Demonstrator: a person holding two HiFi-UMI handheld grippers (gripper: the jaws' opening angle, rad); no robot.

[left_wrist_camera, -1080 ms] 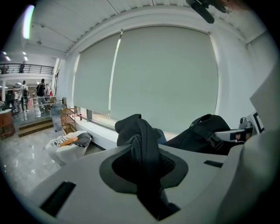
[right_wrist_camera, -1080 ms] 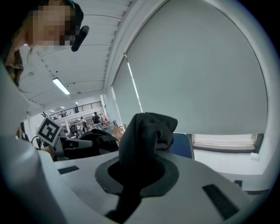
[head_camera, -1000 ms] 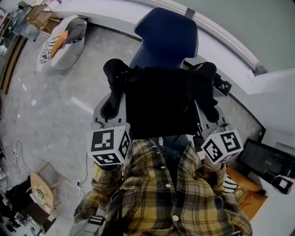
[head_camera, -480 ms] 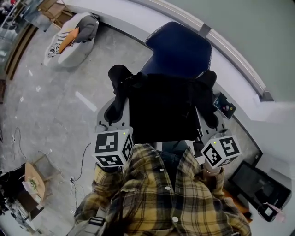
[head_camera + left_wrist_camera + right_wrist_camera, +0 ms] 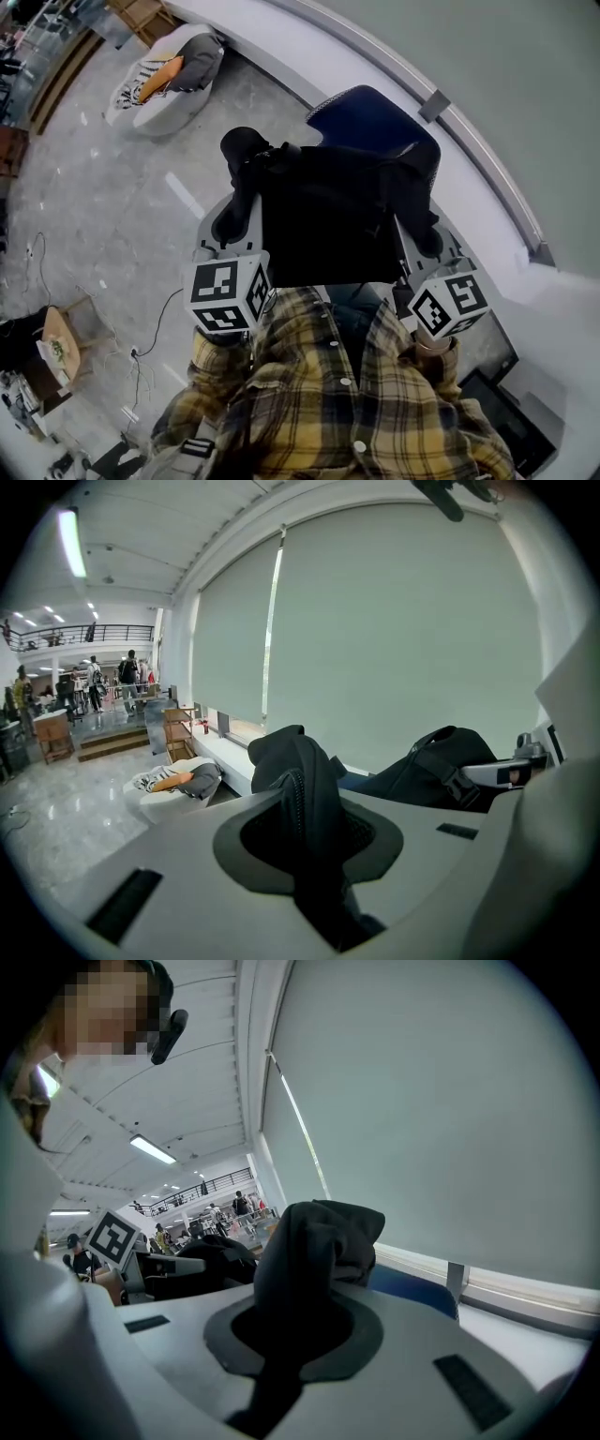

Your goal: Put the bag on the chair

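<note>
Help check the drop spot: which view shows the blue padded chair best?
Head view: the blue padded chair shows from above, behind the black fabric bag. Right gripper view catches only a blue edge; left gripper view, barely a sliver.

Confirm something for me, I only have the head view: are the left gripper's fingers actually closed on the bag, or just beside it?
Observer: Closed on it. The left gripper view shows a fold of the black bag pinched in the left gripper.
Operator: And the right side?
Observer: Same there. In its own view the right gripper is clamped on a bunched-up piece of the bag, with the blue chair just beyond it.
</note>
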